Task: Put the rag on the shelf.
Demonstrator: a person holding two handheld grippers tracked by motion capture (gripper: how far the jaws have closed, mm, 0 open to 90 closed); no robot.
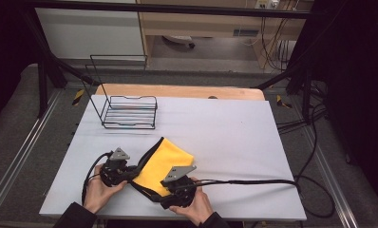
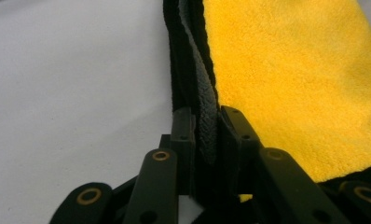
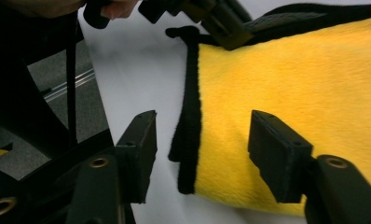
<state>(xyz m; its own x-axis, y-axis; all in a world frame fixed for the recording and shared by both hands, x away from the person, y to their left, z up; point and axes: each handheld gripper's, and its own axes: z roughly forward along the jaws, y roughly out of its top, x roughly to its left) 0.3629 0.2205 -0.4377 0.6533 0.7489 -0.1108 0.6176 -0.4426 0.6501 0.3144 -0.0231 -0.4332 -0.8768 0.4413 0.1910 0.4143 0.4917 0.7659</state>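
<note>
A folded yellow cloth (image 1: 165, 161) with a black border lies on the pale table mat (image 1: 234, 137) near the front edge. My left gripper (image 1: 130, 175) is at the cloth's left corner. In the left gripper view its jaws (image 2: 207, 135) are shut on the cloth's doubled black and grey edge (image 2: 207, 93). My right gripper (image 1: 163, 190) is at the cloth's near edge. In the right gripper view it (image 3: 202, 154) stands open, one jaw over the bare mat and one over the yellow cloth (image 3: 291, 79), with the black border (image 3: 190, 121) between them and untouched.
A black wire rack (image 1: 129, 112) with a tall wire back stands on the far left of the mat. A black cable (image 1: 253, 181) trails right from my right gripper along the front of the table. The table's front edge is just below both hands.
</note>
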